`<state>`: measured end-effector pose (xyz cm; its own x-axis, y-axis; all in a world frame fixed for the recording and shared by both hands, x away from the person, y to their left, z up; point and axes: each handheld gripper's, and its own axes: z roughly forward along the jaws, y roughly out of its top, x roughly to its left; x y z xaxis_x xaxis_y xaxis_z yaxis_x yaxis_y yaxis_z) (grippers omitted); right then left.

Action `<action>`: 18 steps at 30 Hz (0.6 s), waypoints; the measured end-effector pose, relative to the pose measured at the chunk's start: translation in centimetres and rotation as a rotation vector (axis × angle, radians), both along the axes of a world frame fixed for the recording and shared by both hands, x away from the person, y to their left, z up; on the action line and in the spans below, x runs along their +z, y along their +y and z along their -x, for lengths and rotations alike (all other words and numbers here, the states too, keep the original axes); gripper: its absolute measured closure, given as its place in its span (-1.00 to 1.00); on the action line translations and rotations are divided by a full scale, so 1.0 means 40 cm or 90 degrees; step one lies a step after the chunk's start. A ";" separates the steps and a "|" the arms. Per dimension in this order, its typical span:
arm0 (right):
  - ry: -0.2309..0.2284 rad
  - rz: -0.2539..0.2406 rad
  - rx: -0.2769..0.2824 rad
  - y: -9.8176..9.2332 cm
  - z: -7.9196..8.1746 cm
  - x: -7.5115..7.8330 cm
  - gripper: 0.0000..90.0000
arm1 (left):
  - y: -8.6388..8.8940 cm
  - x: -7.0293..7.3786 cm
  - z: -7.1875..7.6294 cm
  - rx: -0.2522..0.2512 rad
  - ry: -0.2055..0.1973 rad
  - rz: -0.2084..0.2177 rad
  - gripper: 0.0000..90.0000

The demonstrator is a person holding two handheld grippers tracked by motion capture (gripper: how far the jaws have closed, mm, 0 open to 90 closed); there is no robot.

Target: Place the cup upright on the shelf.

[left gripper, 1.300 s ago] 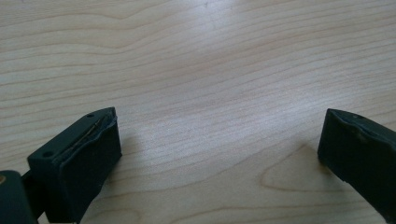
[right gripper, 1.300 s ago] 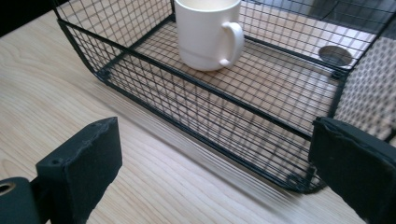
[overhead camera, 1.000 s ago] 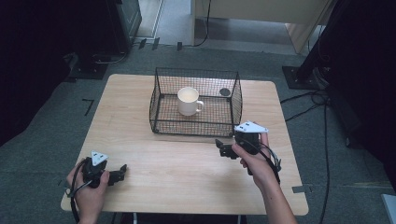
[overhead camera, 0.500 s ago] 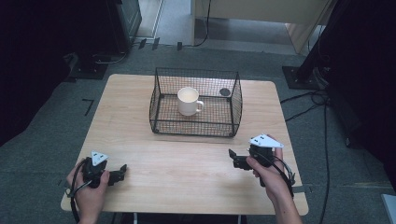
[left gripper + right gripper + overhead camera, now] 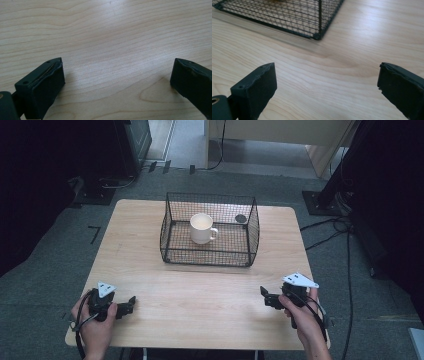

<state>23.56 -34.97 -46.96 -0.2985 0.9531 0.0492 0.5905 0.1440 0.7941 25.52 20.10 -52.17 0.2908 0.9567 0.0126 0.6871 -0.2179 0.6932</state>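
A black wire basket (image 5: 170,225) stands at the back middle of the wooden table (image 5: 150,275), with a white mug (image 5: 202,228) upright inside and a small dark round thing (image 5: 241,218) at its back right corner. My left gripper (image 5: 131,303) rests low at the table's front left, open, with bare wood between its jaws (image 5: 116,75). My right gripper (image 5: 263,296) sits at the front right, open and empty (image 5: 325,80). The basket's near corner (image 5: 318,37) shows ahead of it in the right gripper view.
Cables (image 5: 330,225) trail over the grey floor to the right of the table. Dark equipment (image 5: 132,140) stands behind at the back left. Bare wood lies between the two grippers and the basket.
My right gripper has drawn back from beside the basket's front right corner toward the table's front right edge. The left gripper has stayed put.
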 end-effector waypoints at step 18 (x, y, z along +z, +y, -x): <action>0.050 0.015 -0.097 -0.125 0.048 -0.084 -0.95 | 0.000 0.000 0.000 -0.001 0.000 -0.001 -1.00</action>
<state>21.65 -39.99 -50.34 -0.1458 0.9883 0.0443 0.6667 0.0650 0.7425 25.51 20.10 -52.18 0.2924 0.9562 0.0138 0.6863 -0.2198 0.6933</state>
